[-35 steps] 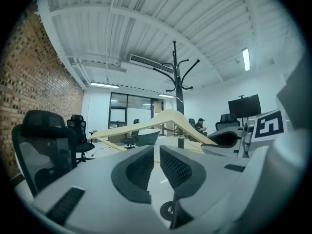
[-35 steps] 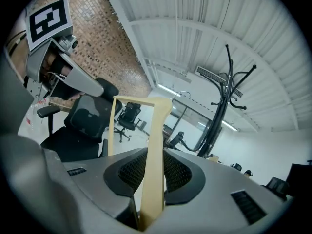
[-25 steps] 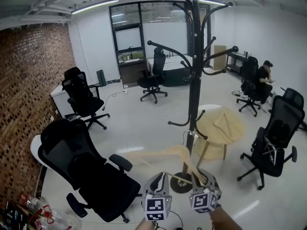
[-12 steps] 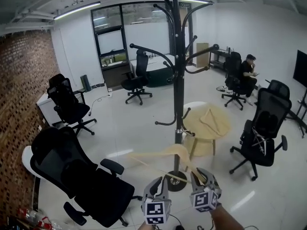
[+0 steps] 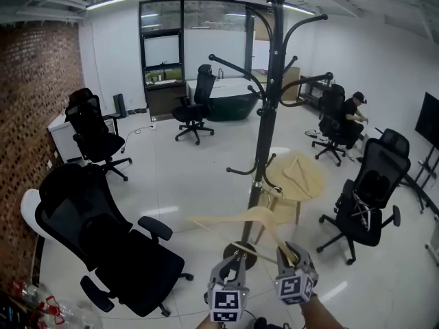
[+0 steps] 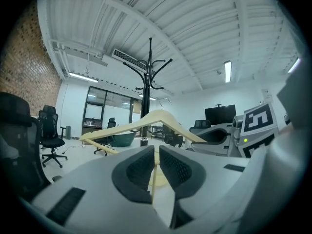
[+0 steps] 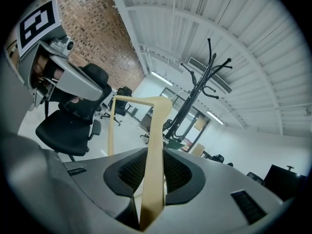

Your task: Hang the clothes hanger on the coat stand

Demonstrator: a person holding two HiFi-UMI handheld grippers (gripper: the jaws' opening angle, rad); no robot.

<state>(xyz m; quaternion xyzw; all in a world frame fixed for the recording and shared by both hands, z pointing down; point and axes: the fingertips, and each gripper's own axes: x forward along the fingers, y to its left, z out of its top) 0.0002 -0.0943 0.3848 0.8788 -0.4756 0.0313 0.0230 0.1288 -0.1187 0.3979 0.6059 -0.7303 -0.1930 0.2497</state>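
Each gripper has a cube w/ black & white square marks on it, like a blocky puzzle pic. The hanger [image 5: 236, 219] is pale wood & smooth. It's shaped like a wide flat triangle w/ a thin round bar along the bottom. Both grippers hold it up in the air, low down in front of the coat stand [image 5: 269, 115]. It's near the pole but not on a hook yet.

L gripper [image 5: 236, 258] is pinched tight on the thin bottom bar. Its black bumpy pads are almost together w/ the bar squeezed between. R gripper [image 5: 293, 256] is clamped on the flat wide arm of the hanger, pads pressing both sides of the wood.

The coat stand is tall, thin & black, w/ curvy hooks sticking out at diff heights. Under it is a shiny white floor [image 5: 192, 177]. Behind it is a small round wood table [image 5: 317, 184] w/ a second hanger [image 5: 296, 171] lying on top. A big black office chair [image 5: 116, 245] w/ wheels stands at the left. The brick wall [image 5: 27, 115] on that side is rough & red-brown.
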